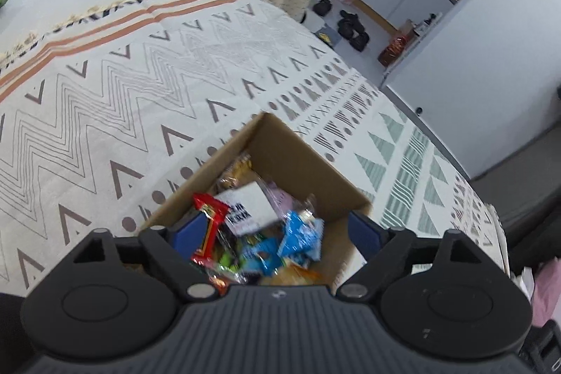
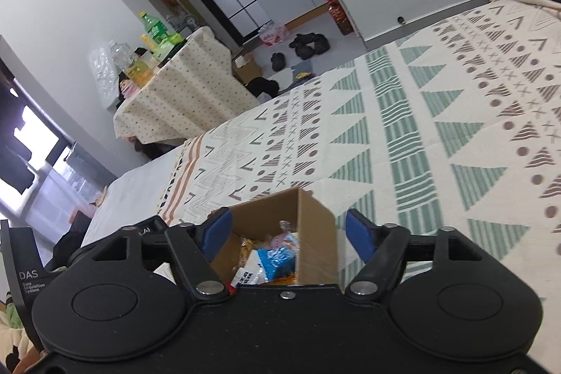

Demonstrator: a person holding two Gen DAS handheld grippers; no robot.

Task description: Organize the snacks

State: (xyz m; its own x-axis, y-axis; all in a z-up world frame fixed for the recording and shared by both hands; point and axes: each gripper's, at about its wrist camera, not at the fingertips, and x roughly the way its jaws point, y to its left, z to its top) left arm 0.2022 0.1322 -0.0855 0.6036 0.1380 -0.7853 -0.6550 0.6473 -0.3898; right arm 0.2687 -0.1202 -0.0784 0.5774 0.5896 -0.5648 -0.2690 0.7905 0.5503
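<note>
Left wrist: we hold the left hand-held gripper (image 1: pixel 277 230) jaws apart, empty, over the cardboard box (image 1: pixel 301 156) of snacks (image 1: pixel 266 233) on the bed (image 1: pixel 140 76). Clear the rim before moving off. White packet (image 1: pixel 245 205) text blurred.

Right wrist: right hand-held gripper (image 2: pixel 284 233) apart, empty, above the box. "DAS Data Acquisition System" readable on the left gripper's body (image 2: pixel 24 276).

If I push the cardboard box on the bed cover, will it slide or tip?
The cardboard box probably slides rather than tips: it sits low and is loaded with snack packets. The soft patterned blanket may bunch up and drag.
</note>
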